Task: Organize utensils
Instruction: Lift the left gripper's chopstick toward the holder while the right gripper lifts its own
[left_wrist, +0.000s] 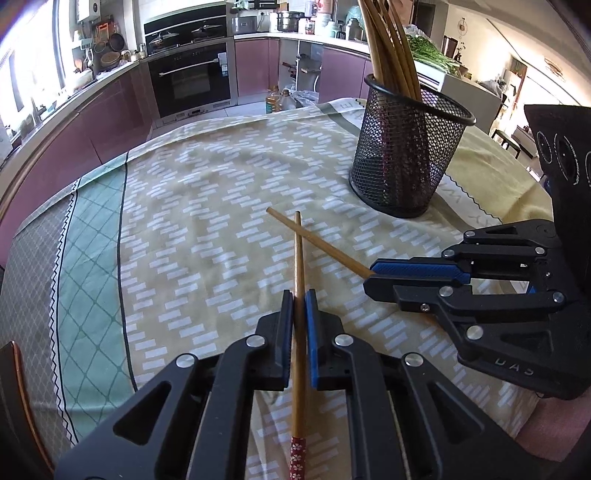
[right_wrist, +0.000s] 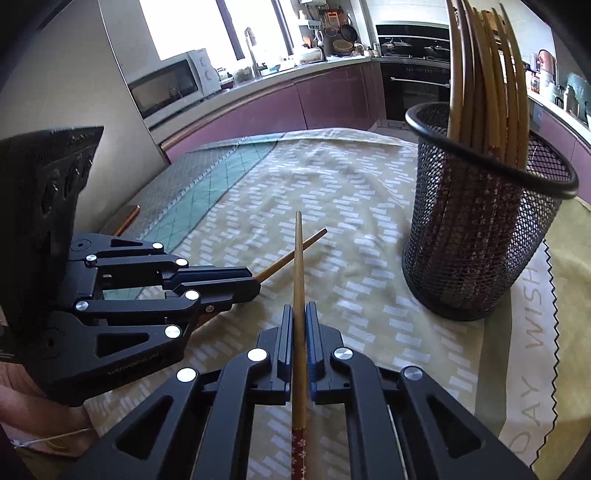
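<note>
My left gripper (left_wrist: 299, 295) is shut on a bamboo chopstick (left_wrist: 298, 258) with a red flowered end; it points forward over the table. My right gripper (right_wrist: 300, 308) is shut on a second chopstick (right_wrist: 298, 266) of the same kind. In the left wrist view the right gripper (left_wrist: 369, 277) comes in from the right with its chopstick (left_wrist: 317, 243), and the two sticks cross. In the right wrist view the left gripper (right_wrist: 255, 282) shows at the left with its stick (right_wrist: 295, 253). A black mesh holder (left_wrist: 406, 155) with several chopsticks stands at the far right, also in the right wrist view (right_wrist: 480, 229).
The table is covered by a yellow patterned cloth (left_wrist: 207, 206) with a green and grey border at the left (left_wrist: 92, 258). Beyond the far edge are purple kitchen cabinets and an oven (left_wrist: 192, 81). A microwave (right_wrist: 170, 85) stands on the counter.
</note>
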